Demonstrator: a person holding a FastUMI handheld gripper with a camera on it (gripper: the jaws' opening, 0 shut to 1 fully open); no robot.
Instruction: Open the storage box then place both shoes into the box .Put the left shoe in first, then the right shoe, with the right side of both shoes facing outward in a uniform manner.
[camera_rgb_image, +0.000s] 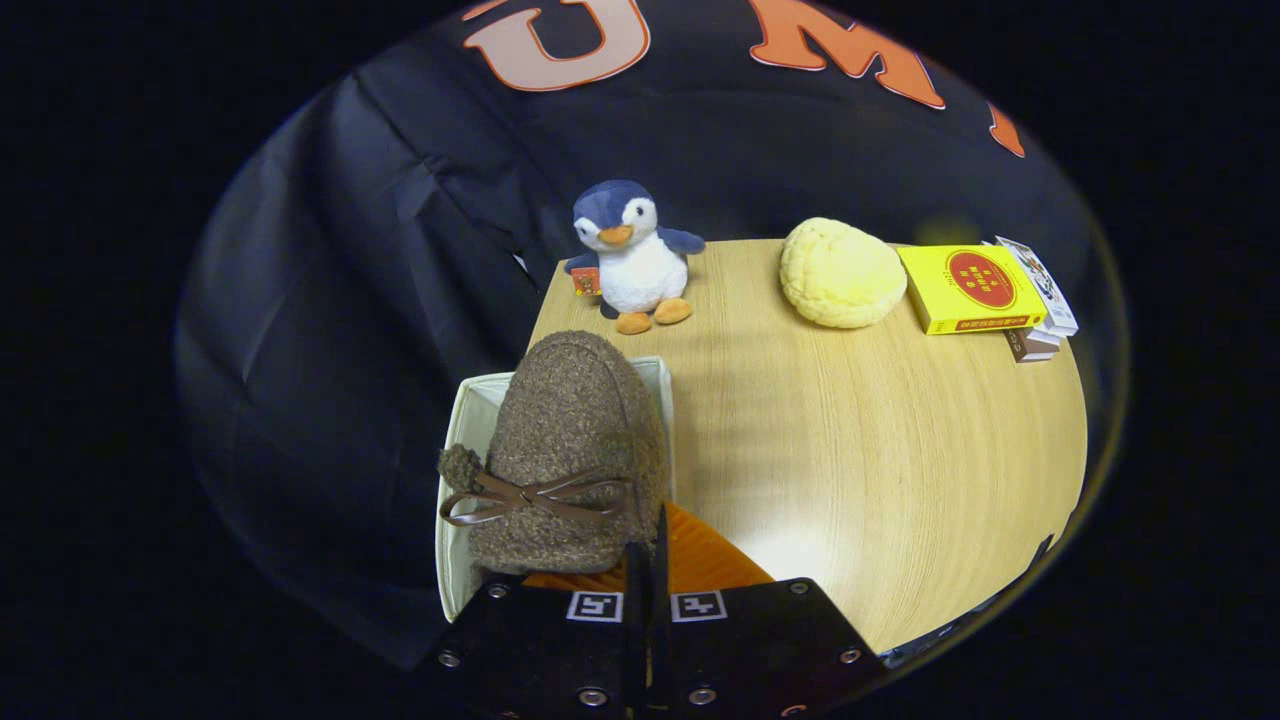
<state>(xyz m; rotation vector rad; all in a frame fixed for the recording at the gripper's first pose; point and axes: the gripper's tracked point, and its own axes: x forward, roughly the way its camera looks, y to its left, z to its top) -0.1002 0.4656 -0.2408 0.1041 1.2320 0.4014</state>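
The round light-wood table (880, 470) takes up the centre and right of the frame, its far edge running along the black cloth wall and its near right edge curving down toward the lower right. Most of its middle and right surface lies bare, giving open room from the box across to the right rim.

At the table's left edge, left of centre in the frame, sits the white fabric storage box (452, 480), open at the top, its left wall hanging close to the table's edge. A brown fuzzy shoe with a thin brown leather bow (570, 450) stands over the box opening, toe pointing away, covering most of it; whether its sole rests inside cannot be told.

At the bottom centre, the black gripper (648, 560) has its two fingers drawn together with barely a slit between them, apparently pinching the shoe's heel edge. An orange ribbed piece (710, 560) shows just beside the fingers.

Along the far edge, from left to right: a blue and white plush penguin (635, 255), a yellow bun-shaped soft toy (840, 272), and a yellow box with a red circle (970, 288) lying on a small stack of cards and boxes (1040, 300) near the upper right rim.
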